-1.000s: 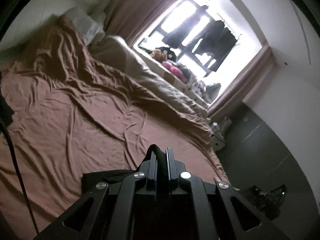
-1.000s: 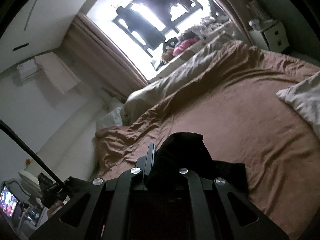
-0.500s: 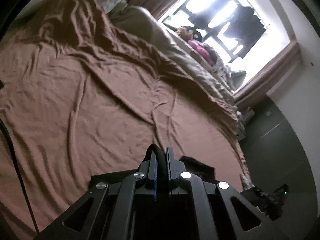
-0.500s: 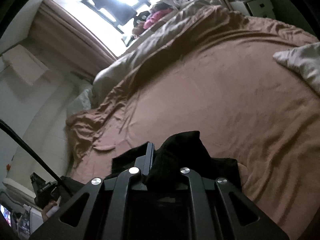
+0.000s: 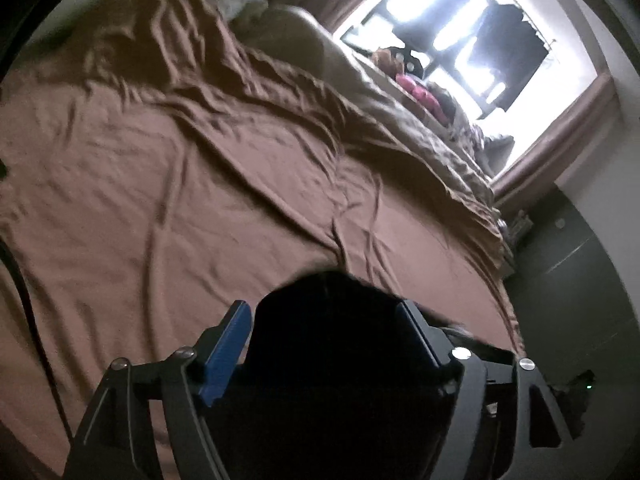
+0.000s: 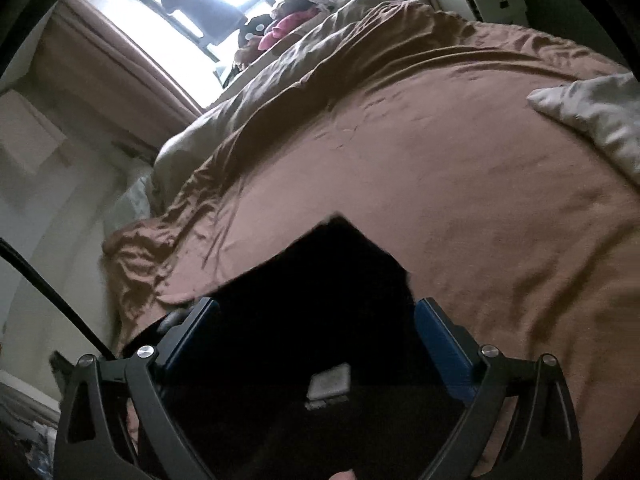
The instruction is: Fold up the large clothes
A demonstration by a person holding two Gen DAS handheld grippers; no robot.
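A black garment point(image 5: 320, 352) lies on the brown bed sheet point(image 5: 160, 200) near the bed's front edge. My left gripper point(image 5: 322, 312) hovers just over it. Its jaws are opening, and the blue pads point(image 5: 228, 344) stand clear on either side of a hump of the cloth. In the right wrist view a flat corner of the same black garment point(image 6: 336, 256) rests on the sheet point(image 6: 480, 200), with a small grey label point(image 6: 330, 384) on it. My right gripper point(image 6: 316, 304) is also opening, its pads point(image 6: 440, 344) wide apart and off the cloth.
A pale rumpled duvet point(image 5: 360, 80) runs along the far side under a bright window point(image 5: 500, 32) with dark clothes hanging in it. A whitish cloth point(image 6: 592, 120) lies at the right of the bed. A white drawer unit point(image 6: 480, 0) and a dark cabinet point(image 5: 580, 280) stand beside the bed.
Both grippers were shut on bunched black cloth. They came down toward the sheet, the jaws have spread, and the garment now lies loose on the bed.
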